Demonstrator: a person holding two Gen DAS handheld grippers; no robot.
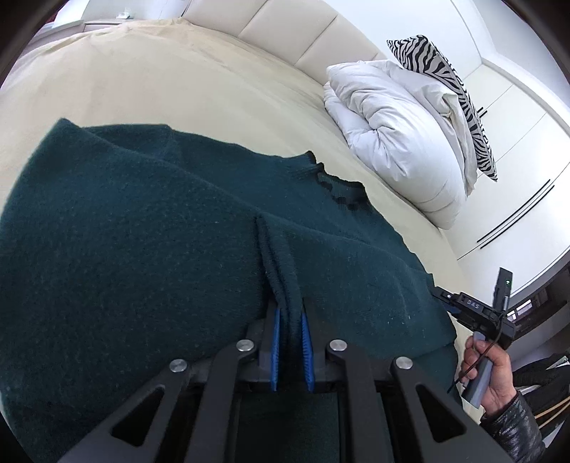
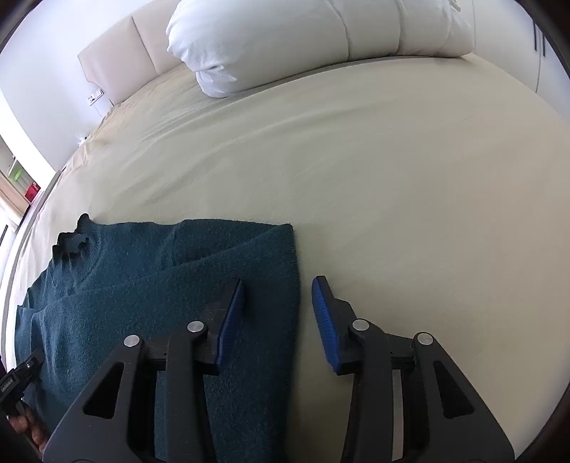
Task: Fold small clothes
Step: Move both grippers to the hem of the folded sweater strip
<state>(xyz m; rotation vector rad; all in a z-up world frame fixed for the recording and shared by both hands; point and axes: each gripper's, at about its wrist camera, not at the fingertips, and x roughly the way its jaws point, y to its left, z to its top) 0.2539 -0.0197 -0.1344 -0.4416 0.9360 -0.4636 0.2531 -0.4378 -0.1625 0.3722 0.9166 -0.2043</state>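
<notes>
A dark teal knitted sweater (image 1: 142, 242) lies partly folded on the cream bed sheet (image 1: 178, 82). My left gripper (image 1: 290, 317) is shut on a doubled fold of the sweater's edge, pinched between the blue pads (image 1: 275, 342). In the right wrist view the sweater (image 2: 149, 285) lies at lower left with a sleeve folded across it. My right gripper (image 2: 278, 288) is open and empty, straddling the sweater's right edge, its left finger over the knit and its right finger over the bare sheet (image 2: 392, 178). The right gripper also shows in the left wrist view (image 1: 473, 310), held by a hand.
A rolled white duvet (image 1: 399, 135) and a zebra-print pillow (image 1: 449, 96) lie at the head of the bed by the padded headboard (image 1: 285, 32). The duvet (image 2: 313, 39) shows at the top of the right wrist view. White wardrobes stand beyond the bed.
</notes>
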